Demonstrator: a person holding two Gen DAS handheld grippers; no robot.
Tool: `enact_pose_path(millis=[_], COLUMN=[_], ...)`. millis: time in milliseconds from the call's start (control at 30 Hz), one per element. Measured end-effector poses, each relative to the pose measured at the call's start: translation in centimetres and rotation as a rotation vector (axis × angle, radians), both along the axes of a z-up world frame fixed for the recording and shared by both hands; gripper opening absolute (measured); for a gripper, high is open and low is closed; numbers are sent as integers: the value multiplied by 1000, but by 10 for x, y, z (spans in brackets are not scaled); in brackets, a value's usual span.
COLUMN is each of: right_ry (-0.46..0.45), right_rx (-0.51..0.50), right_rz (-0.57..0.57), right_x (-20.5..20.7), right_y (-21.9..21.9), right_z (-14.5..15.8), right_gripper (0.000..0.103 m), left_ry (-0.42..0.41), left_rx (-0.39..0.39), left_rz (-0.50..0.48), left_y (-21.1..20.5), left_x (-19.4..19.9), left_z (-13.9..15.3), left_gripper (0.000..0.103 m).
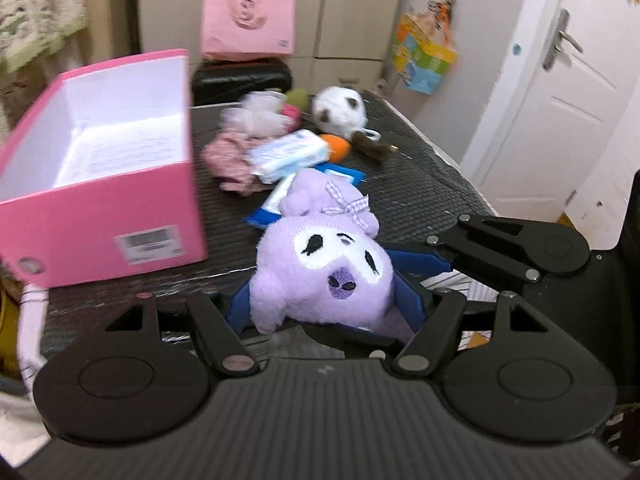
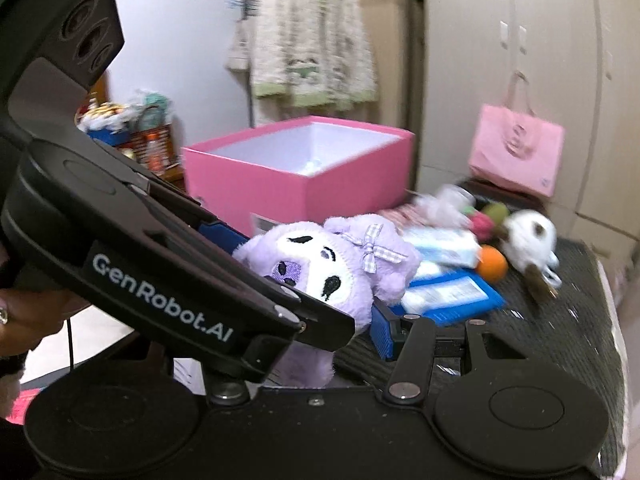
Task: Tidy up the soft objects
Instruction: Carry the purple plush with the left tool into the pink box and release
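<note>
A purple plush toy (image 1: 320, 268) with a checked bow is clamped between the blue pads of my left gripper (image 1: 324, 300), above the near edge of the dark table (image 1: 420, 188). In the right wrist view the same plush (image 2: 328, 264) sits between the left gripper's black body (image 2: 160, 280) and a blue pad (image 2: 384, 330) of my right gripper (image 2: 340, 316); whether the right jaws press on it is unclear. An open pink box (image 1: 100, 168) stands left of the plush, its white inside bare; it also shows in the right wrist view (image 2: 296, 168).
A pile lies on the table behind the plush: a white and brown plush (image 1: 340, 110), an orange ball (image 1: 340, 148), blue tissue packs (image 1: 292, 156), pink cloth (image 1: 232, 160). A pink bag (image 1: 248, 20) stands on a black case. A white door (image 1: 560, 80) is right.
</note>
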State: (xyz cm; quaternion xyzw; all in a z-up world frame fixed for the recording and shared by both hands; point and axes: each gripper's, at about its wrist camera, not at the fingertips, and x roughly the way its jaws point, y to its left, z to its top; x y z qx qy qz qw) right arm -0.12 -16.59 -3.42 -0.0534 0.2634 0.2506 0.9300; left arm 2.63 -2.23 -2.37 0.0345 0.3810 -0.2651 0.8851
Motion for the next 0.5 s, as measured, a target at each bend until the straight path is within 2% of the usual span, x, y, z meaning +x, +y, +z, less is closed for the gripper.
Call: enact_pose_path(millis=[233,500], right_ry=[-44,-106], right_rx=[-19,-35], right_rz=[90,142], right_x=[7,46], right_y=[39,72], right_z=[18,51], right_gripper=[58,59], left_ry=[-38,-95], left_rx=[-5,-49], left_rz=[76,134], left_y=[41,76], left_x=[1,39], left_z=[17,47], left_gripper=[71,70])
